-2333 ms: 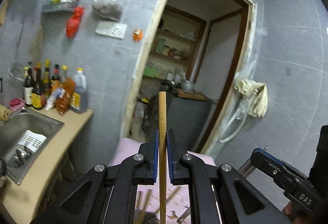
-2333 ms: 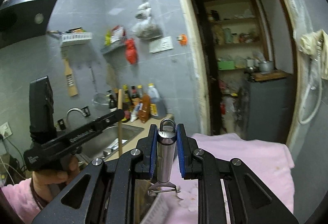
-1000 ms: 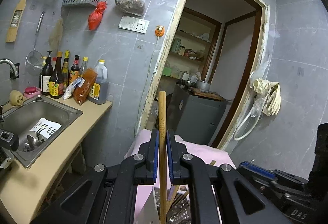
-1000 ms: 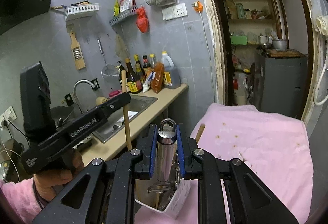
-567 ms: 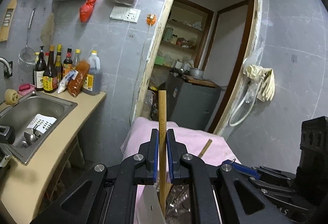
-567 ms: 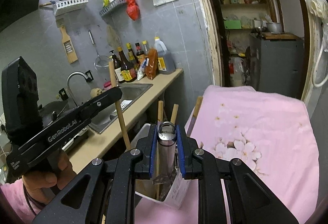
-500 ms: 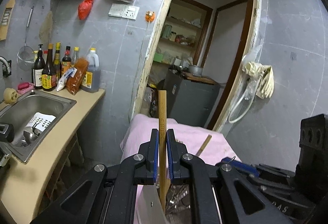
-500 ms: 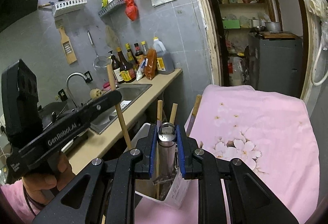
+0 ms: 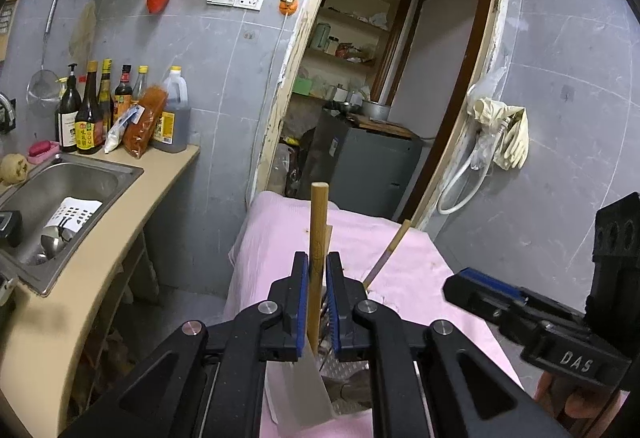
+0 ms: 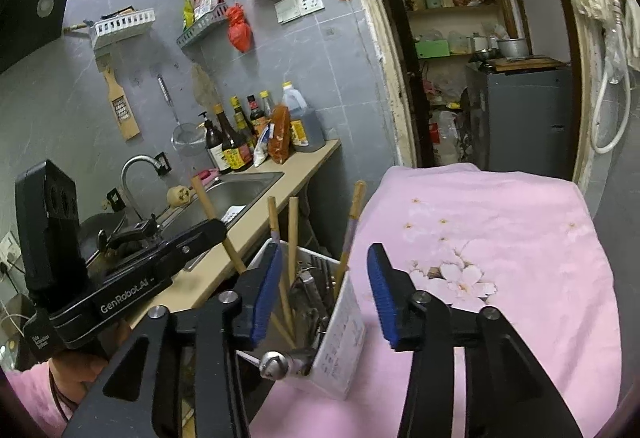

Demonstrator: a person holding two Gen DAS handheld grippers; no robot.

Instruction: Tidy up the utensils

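While the white utensil holder (image 10: 340, 334) stands near the left edge of the pink-clothed surface (image 10: 500, 246), we see broad bare cloth to its right and far side. Inside it we count three wooden-handled utensils leaning up, plus a cluster of metal utensils, with the steel handle (image 10: 276, 364) lying over its near rim. Our right gripper (image 10: 320, 294) has just been opening; its fingers stand apart above the holder, grasping nothing, with the steel handle below them. Our left gripper (image 9: 317, 302) has its fingers clenched on one wooden stick (image 9: 318, 238), upright, its lower end down in the holder (image 9: 300, 394). Left of the surface runs the beige counter (image 10: 256, 234) with the sink (image 10: 236, 193); the gap between them is narrow.
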